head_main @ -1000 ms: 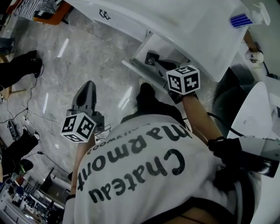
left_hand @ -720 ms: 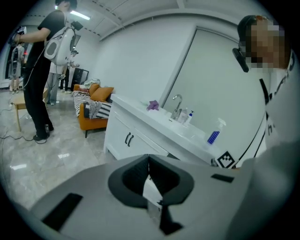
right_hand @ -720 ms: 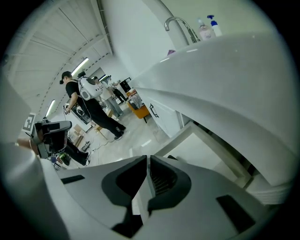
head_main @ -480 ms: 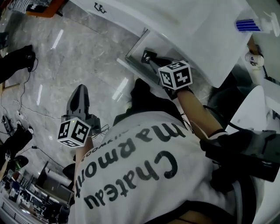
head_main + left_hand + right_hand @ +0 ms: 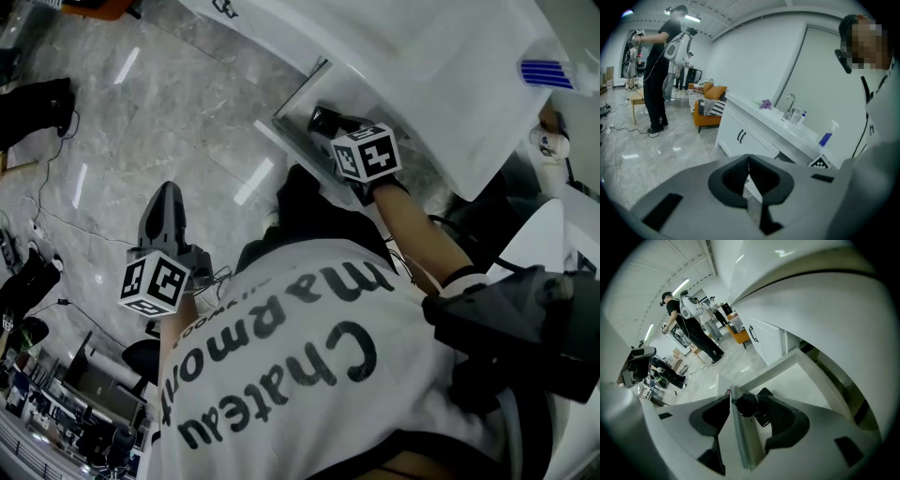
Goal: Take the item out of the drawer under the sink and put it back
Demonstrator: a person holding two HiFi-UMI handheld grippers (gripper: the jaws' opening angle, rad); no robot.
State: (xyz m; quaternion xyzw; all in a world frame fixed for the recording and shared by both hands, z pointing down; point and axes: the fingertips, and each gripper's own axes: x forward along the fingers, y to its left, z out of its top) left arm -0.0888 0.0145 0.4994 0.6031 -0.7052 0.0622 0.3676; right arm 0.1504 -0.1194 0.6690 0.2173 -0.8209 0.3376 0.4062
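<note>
A black item (image 5: 747, 405) lies in the open white drawer (image 5: 783, 363)

Head view is dim, greyish, low contrast. Glare streaks lie on the polished floor (image 5: 187, 103), and the white counter (image 5: 441, 66) is blown out to near blank. Both gripper views are fisheye, w/ black corners & lines bent at the edges. Strip light (image 5: 693, 18) shines top left in left gripper view. Drawer (image 5: 801, 385) inside is bright white. Foreground is soft & shadowed, bkgd sharper.
</note>
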